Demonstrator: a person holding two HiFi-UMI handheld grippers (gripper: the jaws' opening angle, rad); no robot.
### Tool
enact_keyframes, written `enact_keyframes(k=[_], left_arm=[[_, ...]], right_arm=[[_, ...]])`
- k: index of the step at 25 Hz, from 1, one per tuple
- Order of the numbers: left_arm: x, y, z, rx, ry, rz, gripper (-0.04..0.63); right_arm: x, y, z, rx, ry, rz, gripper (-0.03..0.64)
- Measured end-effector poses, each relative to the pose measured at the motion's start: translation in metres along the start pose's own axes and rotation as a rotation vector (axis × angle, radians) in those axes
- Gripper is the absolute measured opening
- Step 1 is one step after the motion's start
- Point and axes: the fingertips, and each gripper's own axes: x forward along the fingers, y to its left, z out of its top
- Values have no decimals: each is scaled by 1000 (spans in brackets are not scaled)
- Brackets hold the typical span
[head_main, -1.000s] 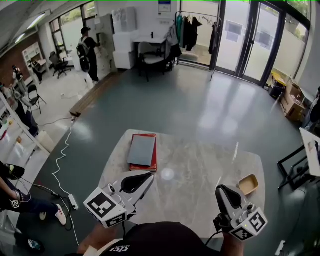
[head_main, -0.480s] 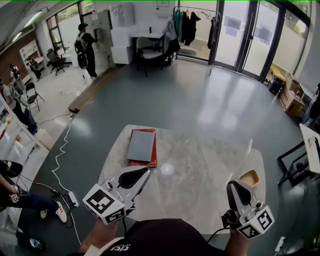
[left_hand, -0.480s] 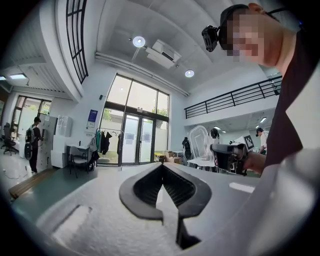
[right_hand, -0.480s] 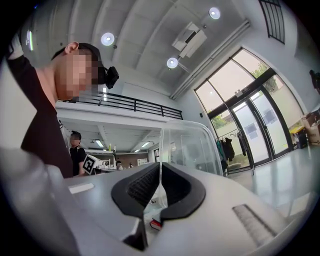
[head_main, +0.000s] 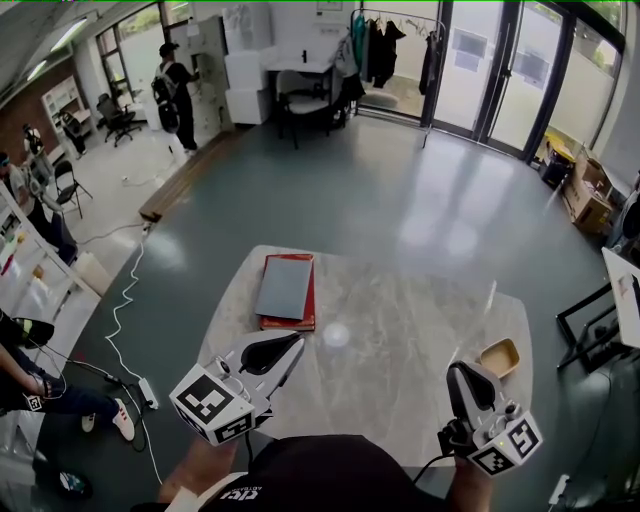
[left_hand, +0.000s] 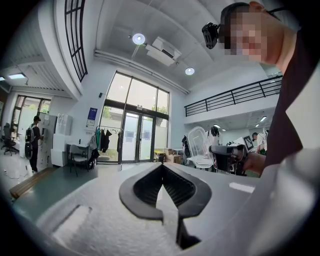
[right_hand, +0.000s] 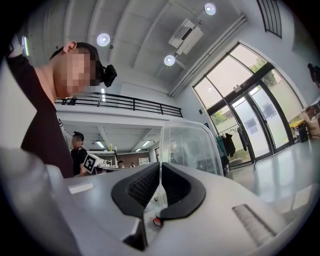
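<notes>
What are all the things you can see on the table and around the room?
table: one, pale marble, middle of the grey floor
grey book: one, grey, table's far left, on top of the red book
red book: one, red, under the grey book
tray: one, tan, table's right edge
clear lid: one, see-through, standing upright at the tray
cable: one, white, floor left of the table
clothes rack: one, dark clothes, by the glass doors
left gripper: one, white and black, jaws together, empty, near the books
right gripper: one, white and black, jaws together, empty, near the tray
</notes>
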Motion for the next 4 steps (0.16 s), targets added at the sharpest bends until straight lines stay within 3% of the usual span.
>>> enact_keyframes(k=[4], left_arm=[[2, 3, -3, 1, 4, -2, -2]], right_arm=[[3, -2, -5, 6, 2, 1, 14]])
